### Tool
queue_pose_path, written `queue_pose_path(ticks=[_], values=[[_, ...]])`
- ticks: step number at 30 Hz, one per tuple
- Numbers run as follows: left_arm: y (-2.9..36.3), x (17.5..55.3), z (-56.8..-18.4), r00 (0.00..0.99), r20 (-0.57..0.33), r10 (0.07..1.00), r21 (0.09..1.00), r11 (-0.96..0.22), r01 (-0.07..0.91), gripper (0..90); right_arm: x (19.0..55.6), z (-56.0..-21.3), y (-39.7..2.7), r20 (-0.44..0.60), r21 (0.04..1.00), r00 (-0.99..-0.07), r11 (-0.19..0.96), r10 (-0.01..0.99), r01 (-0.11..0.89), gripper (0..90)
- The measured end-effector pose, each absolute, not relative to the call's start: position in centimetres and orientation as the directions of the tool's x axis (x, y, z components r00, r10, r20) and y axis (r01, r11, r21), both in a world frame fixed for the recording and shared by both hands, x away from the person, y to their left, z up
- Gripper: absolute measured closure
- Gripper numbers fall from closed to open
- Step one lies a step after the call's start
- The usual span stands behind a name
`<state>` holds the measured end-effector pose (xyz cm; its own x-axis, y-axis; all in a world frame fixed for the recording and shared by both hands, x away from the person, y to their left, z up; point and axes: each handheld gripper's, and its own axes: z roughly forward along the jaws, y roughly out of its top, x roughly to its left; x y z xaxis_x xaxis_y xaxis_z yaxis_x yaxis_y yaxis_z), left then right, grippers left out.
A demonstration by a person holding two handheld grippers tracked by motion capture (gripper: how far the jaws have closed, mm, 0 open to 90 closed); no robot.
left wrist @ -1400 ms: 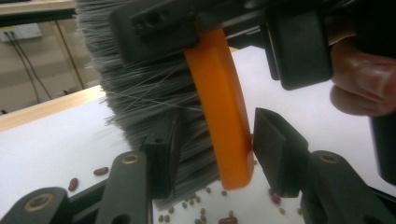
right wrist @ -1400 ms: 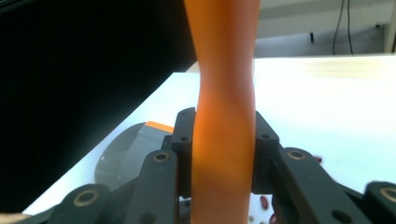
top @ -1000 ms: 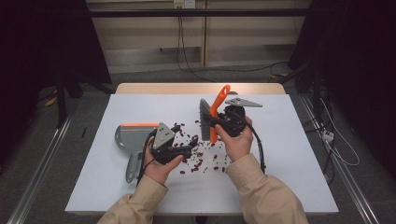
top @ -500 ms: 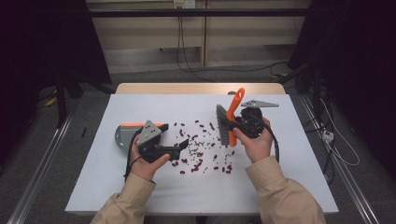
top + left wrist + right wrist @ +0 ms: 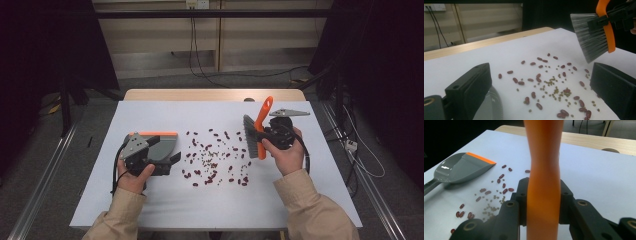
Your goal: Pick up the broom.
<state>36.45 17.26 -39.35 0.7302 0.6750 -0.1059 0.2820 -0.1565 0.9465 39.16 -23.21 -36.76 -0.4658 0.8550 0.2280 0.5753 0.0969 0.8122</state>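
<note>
Two claws (image 5: 172, 162) (image 5: 260, 137) apart, inward-pointing

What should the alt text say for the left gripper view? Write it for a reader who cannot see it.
Red beans and small green ones lie scattered on a white table, between the open black jaws of the left gripper. At upper right, a grey-bristled brush with an orange handle hangs above them. A grey dustpan edge shows at lower left.
</note>
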Motion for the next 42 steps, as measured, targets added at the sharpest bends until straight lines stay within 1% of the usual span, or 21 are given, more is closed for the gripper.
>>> queue_pose_path(ticks=[16,24,29,37,42], values=[[20.0,36.1,-39.8,0.730,-0.099,0.677,0.947,-0.162,0.278,3.6,38.7,-37.3,-25.7,0.194,0.784,-0.443,0.133,0.876,0.606,70.7],[21.2,36.1,-40.0,0.716,-0.108,0.690,0.945,-0.153,0.290,3.6,38.6,-37.8,-27.2,0.189,0.741,-0.416,0.150,0.889,0.655,70.7],[21.7,36.1,-40.1,0.715,-0.103,0.692,0.944,-0.157,0.289,3.6,39.2,-38.5,-27.7,0.187,0.693,-0.390,0.160,0.902,0.703,70.6],[21.9,36.1,-40.3,0.718,-0.100,0.689,0.943,-0.165,0.289,3.6,40.5,-39.5,-27.4,0.168,0.701,-0.363,0.148,0.916,0.698,70.7],[21.8,36.1,-40.4,0.720,-0.100,0.686,0.941,-0.169,0.292,3.6,41.9,-40.4,-27.2,0.176,0.700,-0.326,0.115,0.929,0.705,70.8]])
